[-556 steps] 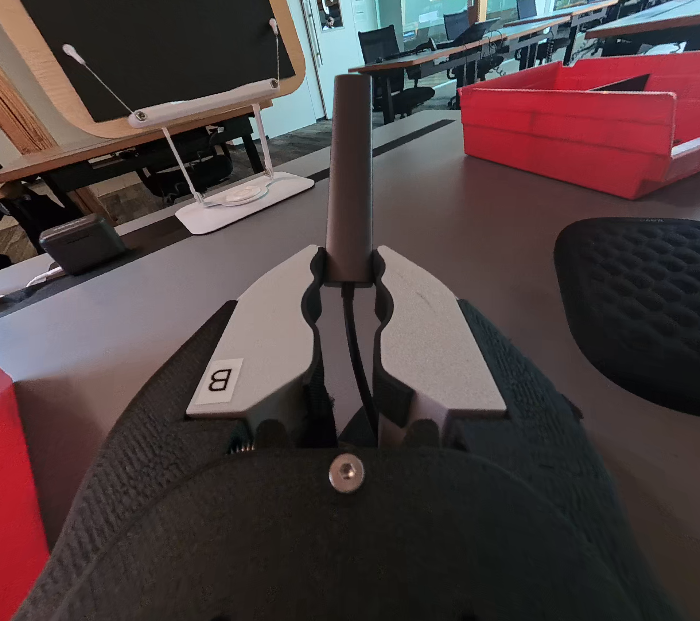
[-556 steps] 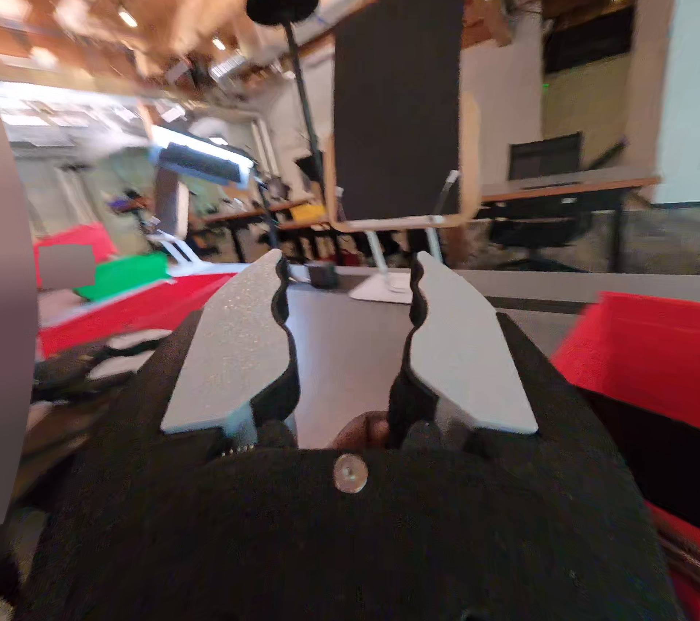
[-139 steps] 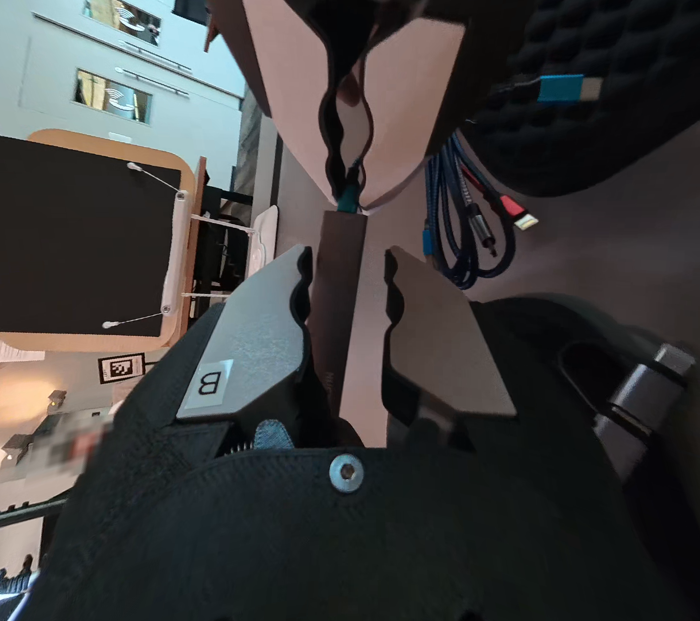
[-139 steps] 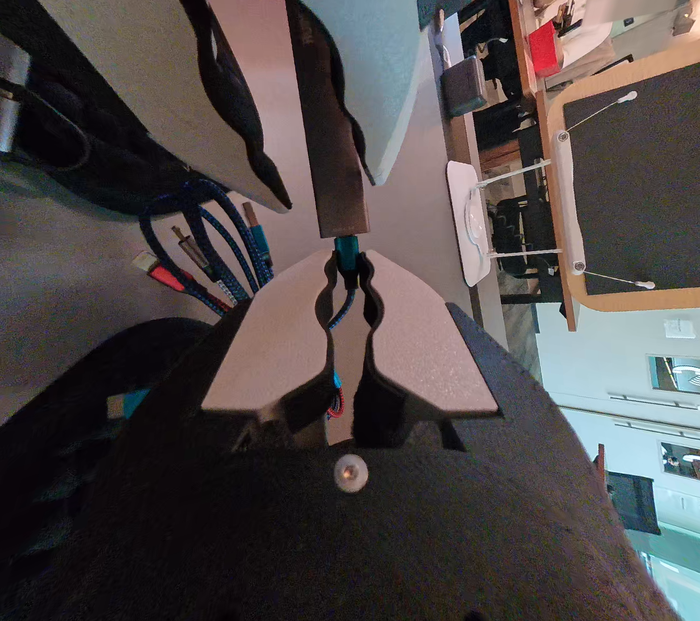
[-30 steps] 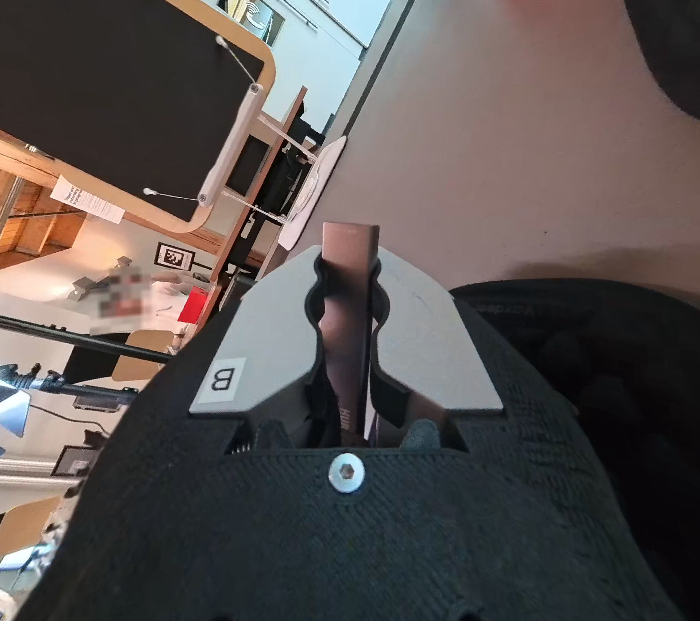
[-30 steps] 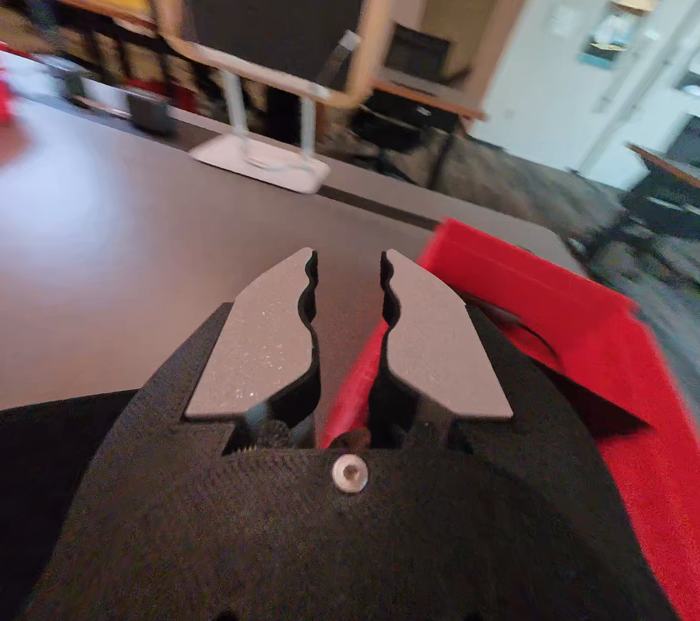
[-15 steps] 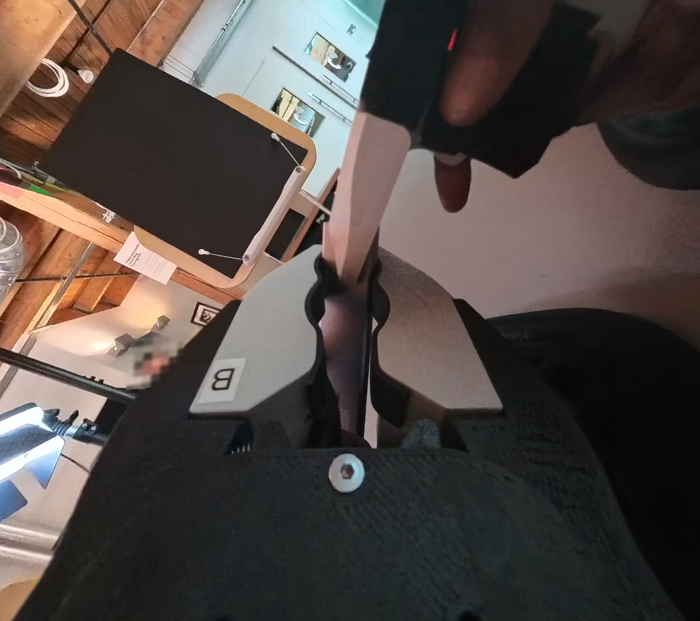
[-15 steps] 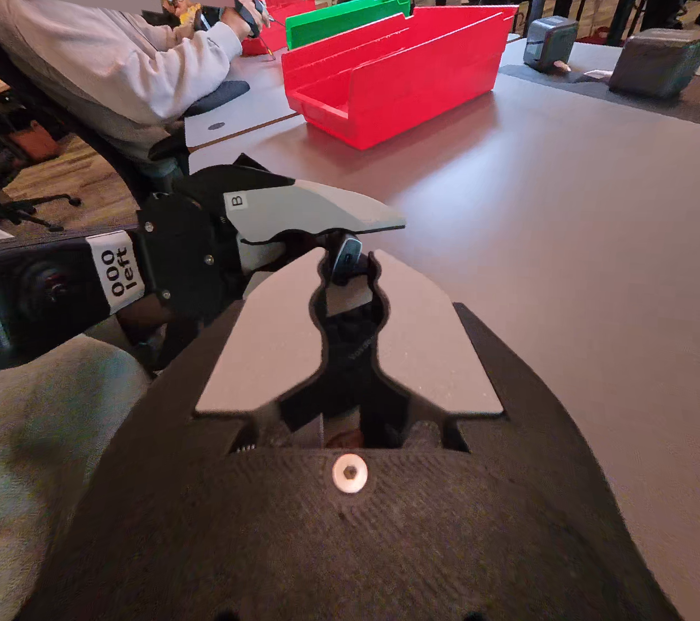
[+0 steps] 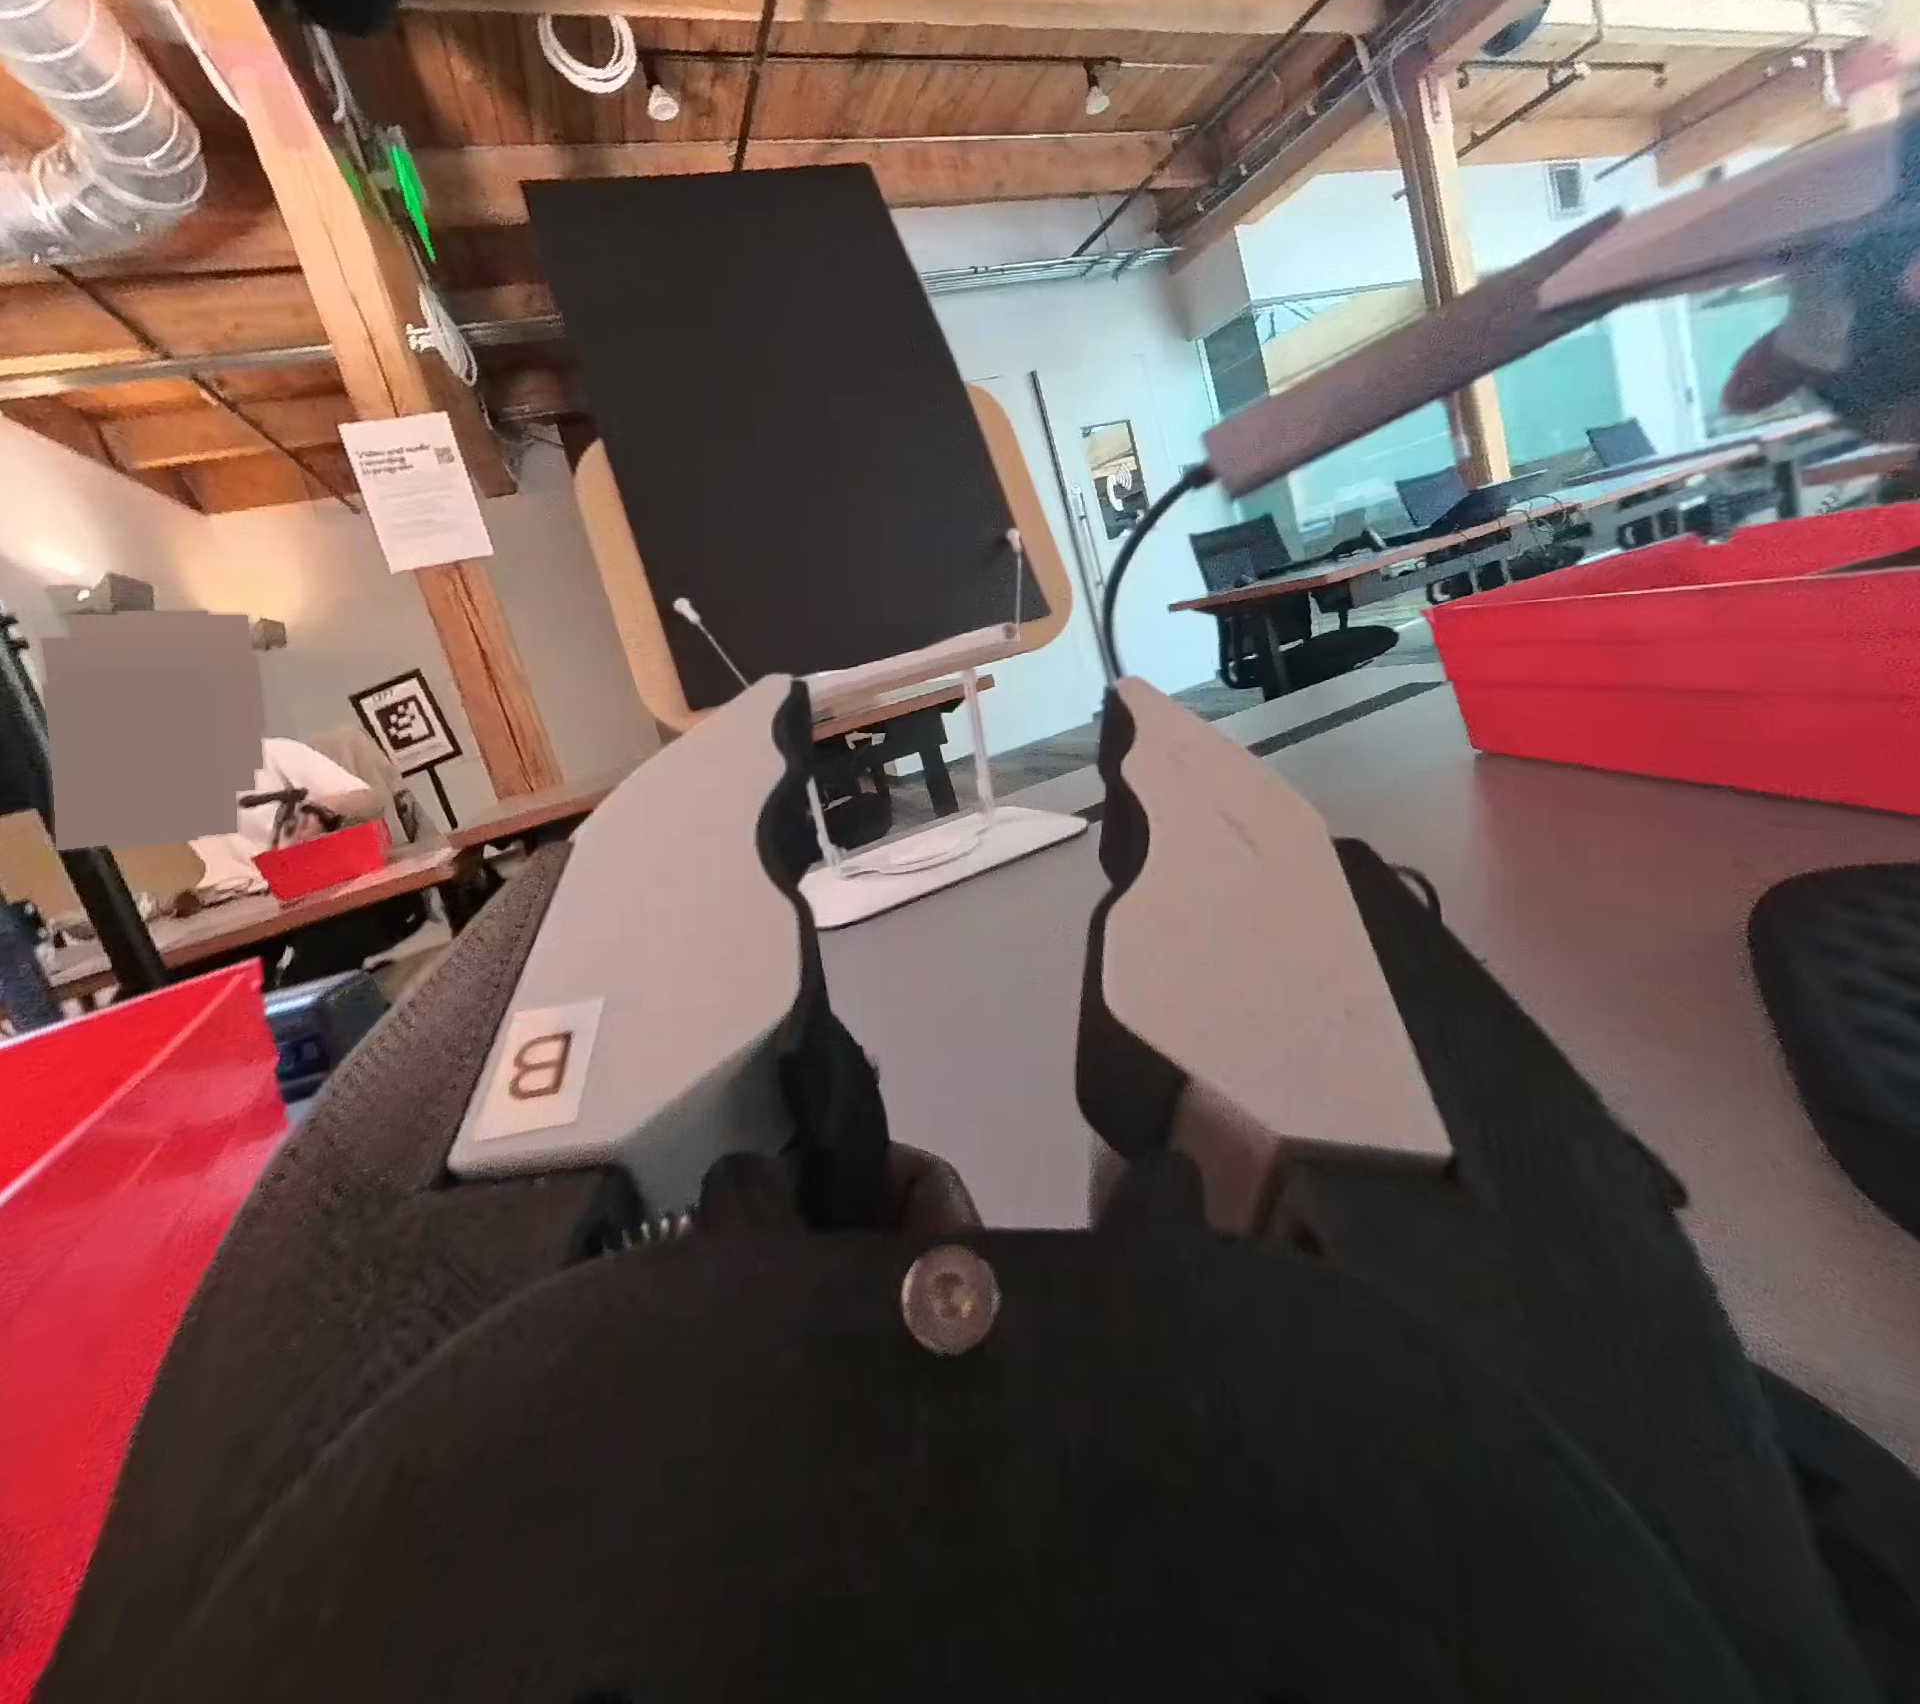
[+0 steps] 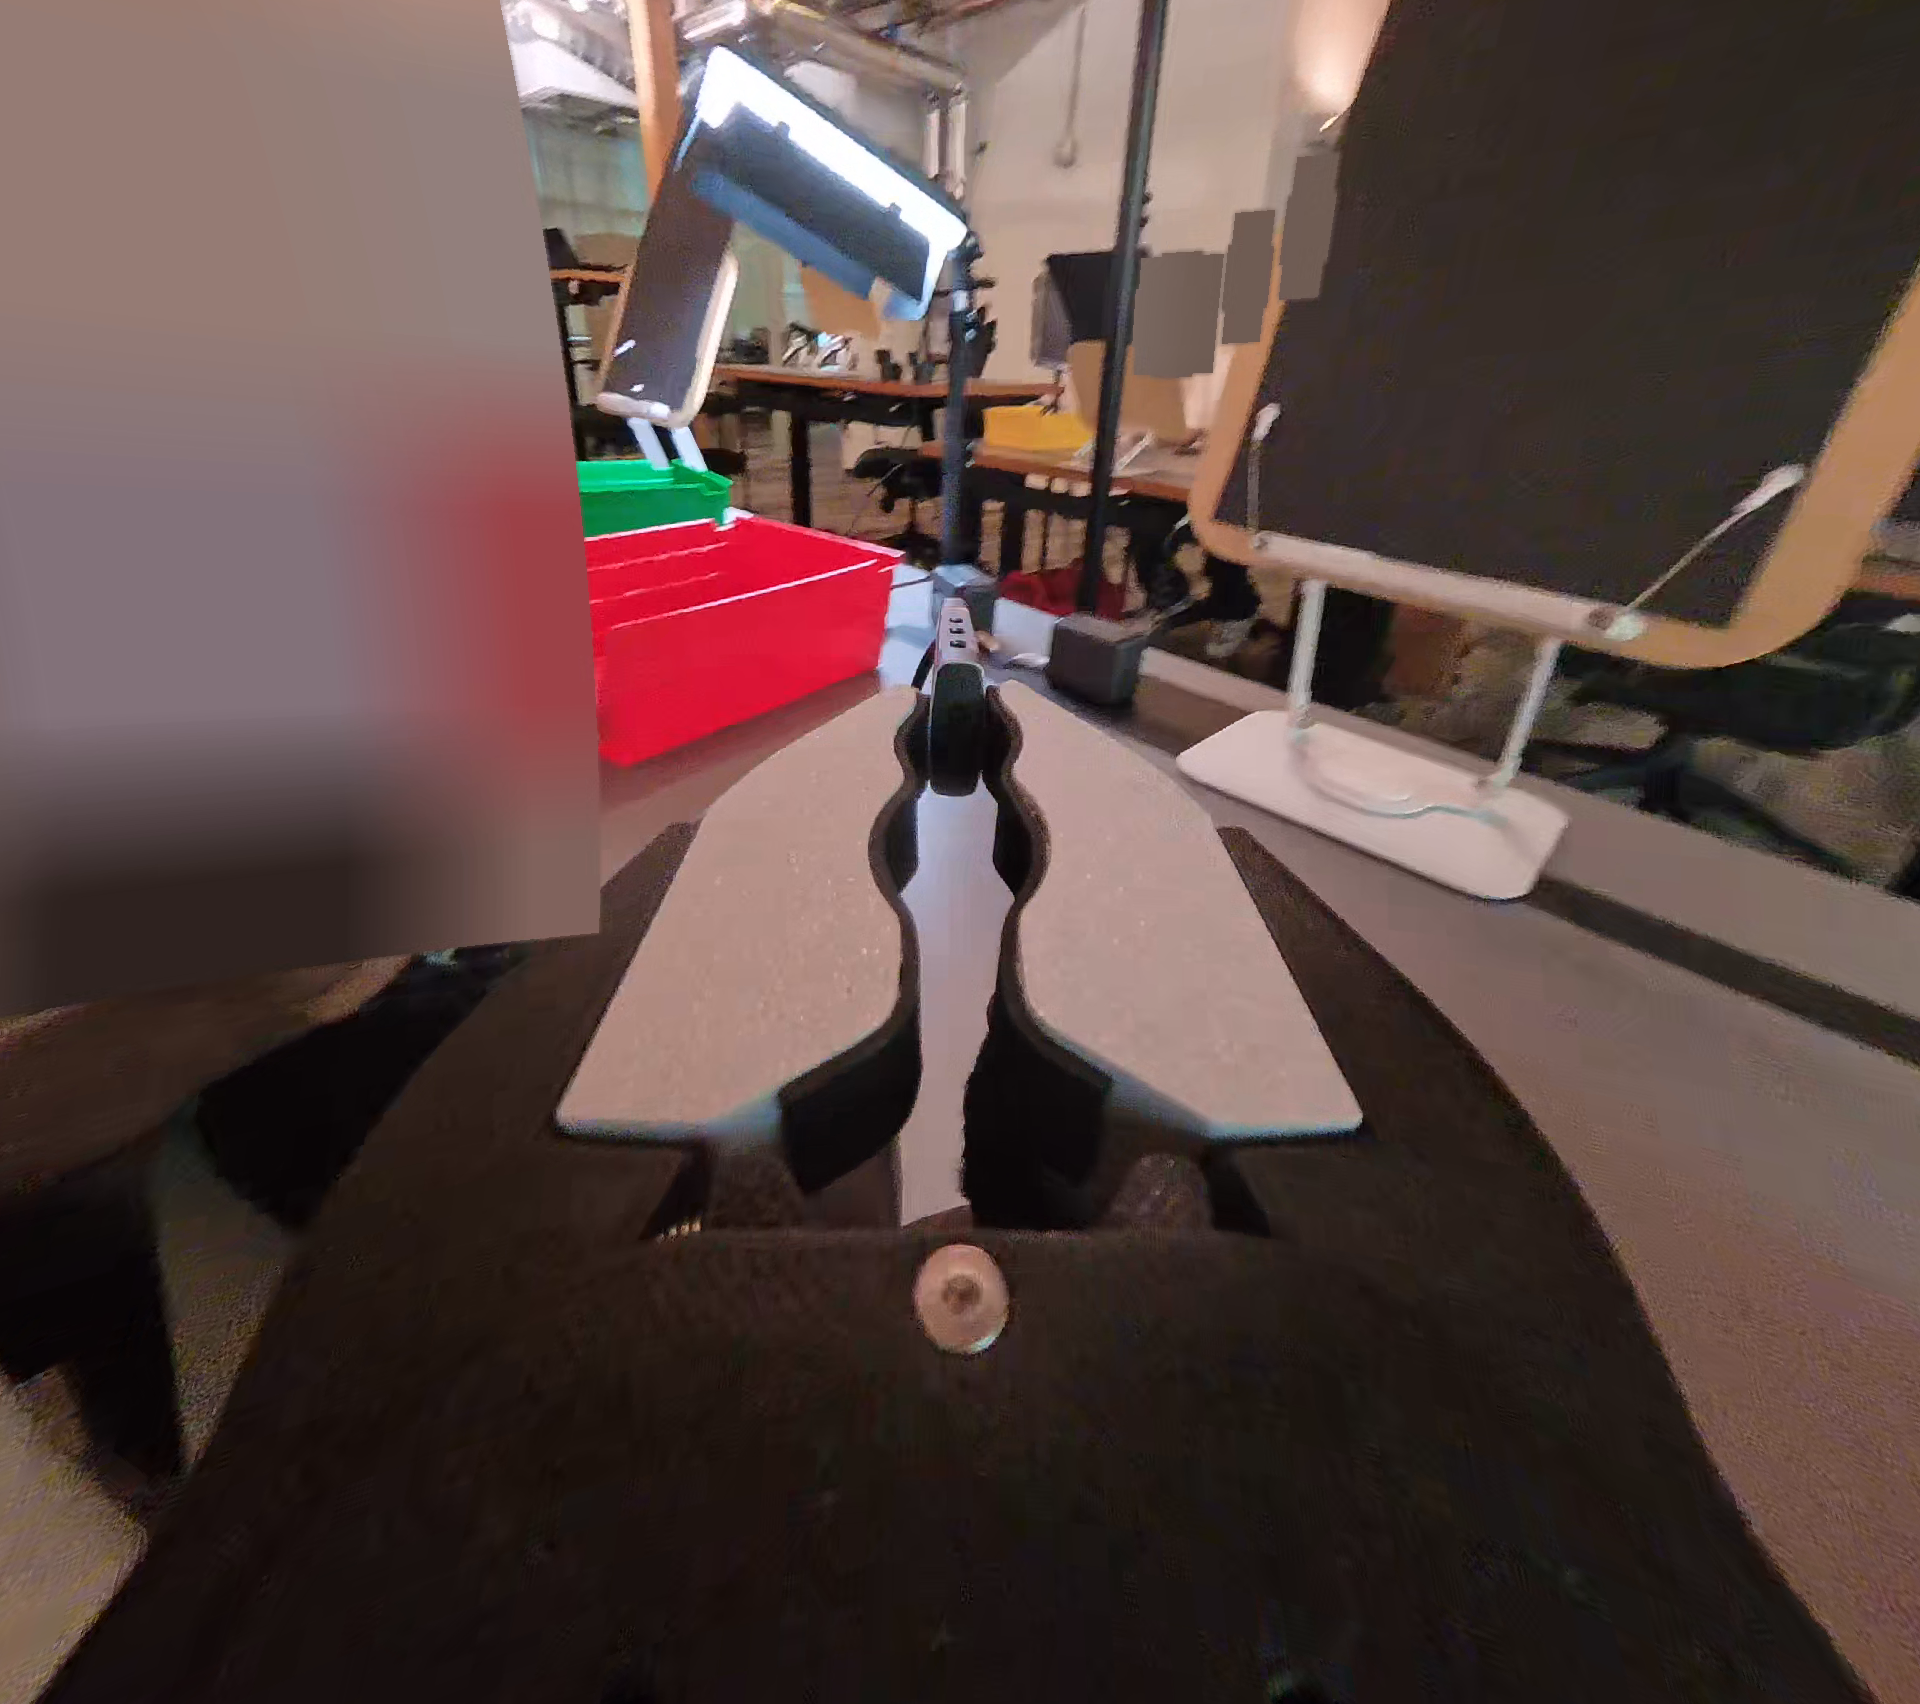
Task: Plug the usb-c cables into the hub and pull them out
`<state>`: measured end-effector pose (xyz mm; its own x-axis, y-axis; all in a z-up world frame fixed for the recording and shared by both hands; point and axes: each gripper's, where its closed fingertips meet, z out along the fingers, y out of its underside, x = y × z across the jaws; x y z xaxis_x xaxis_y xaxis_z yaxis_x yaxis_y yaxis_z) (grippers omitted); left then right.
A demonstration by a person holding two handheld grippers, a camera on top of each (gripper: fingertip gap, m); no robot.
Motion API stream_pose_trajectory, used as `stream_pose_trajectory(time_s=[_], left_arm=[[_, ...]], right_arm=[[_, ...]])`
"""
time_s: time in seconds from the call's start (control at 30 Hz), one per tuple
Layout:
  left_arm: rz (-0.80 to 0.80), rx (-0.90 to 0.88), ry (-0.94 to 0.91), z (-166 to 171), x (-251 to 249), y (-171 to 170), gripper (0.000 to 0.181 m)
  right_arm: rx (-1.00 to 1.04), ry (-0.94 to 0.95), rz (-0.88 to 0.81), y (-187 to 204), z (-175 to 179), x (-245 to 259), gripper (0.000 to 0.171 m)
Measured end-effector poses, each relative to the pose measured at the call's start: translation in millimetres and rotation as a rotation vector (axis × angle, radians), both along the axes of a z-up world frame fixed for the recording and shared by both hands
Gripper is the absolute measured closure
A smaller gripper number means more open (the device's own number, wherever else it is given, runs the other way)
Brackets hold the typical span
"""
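Observation:
In the left wrist view my left gripper [image 9: 951, 698] is open and empty above the dark table [image 9: 1558, 875]. The slim brown hub [image 9: 1507, 345] hangs in the air at the upper right, apart from my left fingers. A black cable [image 9: 1127, 553] droops from its near end down behind my right-hand finger. In the right wrist view my right gripper [image 10: 956, 698] is shut on the hub [image 10: 954, 631], which pokes out edge-on past the fingertips. A dark rounded part sits between the tips; I cannot tell what it is.
A red bin [image 9: 1662, 667] stands at the right and another [image 9: 104, 1187] at the near left. A black board on a white stand [image 9: 935, 854] is ahead, also in the right wrist view [image 10: 1371, 802]. Red [image 10: 727, 636] and green [image 10: 644, 491] bins stand left.
My left gripper has let go of the hub and opened. My right gripper has closed on the hub and carried it off to the right. Both views have swung round.

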<state>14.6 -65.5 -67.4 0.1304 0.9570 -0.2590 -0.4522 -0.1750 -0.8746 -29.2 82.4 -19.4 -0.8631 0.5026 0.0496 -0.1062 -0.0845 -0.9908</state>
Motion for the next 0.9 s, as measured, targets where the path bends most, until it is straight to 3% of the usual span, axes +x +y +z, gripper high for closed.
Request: stream_pose_trajectory(time_s=[0.13,0.3,0.5,0.67,0.83,0.9], left_arm=[[0.038,0.019,-0.040,-6,-6,-10,0.128],[0.082,-0.085,-0.046,-11,-8,-1,0.130],[0.100,-0.160,-0.052,-16,-11,5,0.132],[0.111,-0.190,-0.061,-19,-13,7,0.133],[0.117,-0.200,-0.066,-20,-14,7,0.134],[0.121,-0.205,-0.067,-21,-15,7,0.134]], right_arm=[[-0.038,0.175,-0.253,63,54,-23,0.163],[0.059,0.370,-0.691,160,98,-59,0.163],[0.353,0.385,-0.973,237,86,-118,0.163],[0.669,0.156,-0.921,264,17,-168,0.163],[0.511,-0.311,-0.631,246,-52,-194,0.162],[0.429,-0.476,-0.603,250,-69,-203,0.161]])
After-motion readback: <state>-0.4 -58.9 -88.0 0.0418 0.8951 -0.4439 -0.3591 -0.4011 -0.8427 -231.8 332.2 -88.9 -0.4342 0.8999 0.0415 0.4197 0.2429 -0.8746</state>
